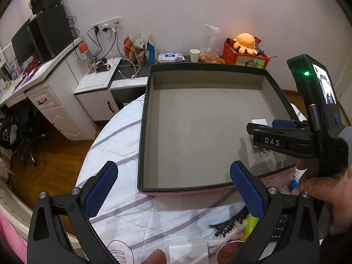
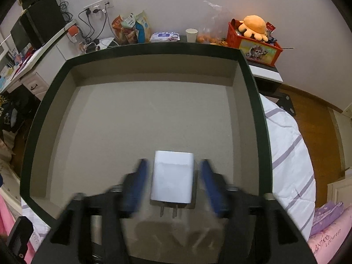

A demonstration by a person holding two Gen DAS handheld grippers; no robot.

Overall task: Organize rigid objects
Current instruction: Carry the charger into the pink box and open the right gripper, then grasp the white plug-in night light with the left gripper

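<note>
this is a bedroom in somebody's home: a bed with a white, purple-striped quilt [image 1: 123,145] fills the middle, with a pink pillow [image 2: 330,237] at one end. along the pale wall stand a white desk [image 1: 50,92] with drawers carrying a dark monitor [image 1: 24,44], a low cabinet [image 1: 99,92] littered with snack bags [image 1: 138,48], and a red box [image 1: 244,58] holding an orange plush toy [image 1: 244,41]. the floor is wood [image 2: 312,118].

White charger [image 2: 171,178] lying flat in grey-lined box [image 2: 140,66], prongs toward camera
</note>
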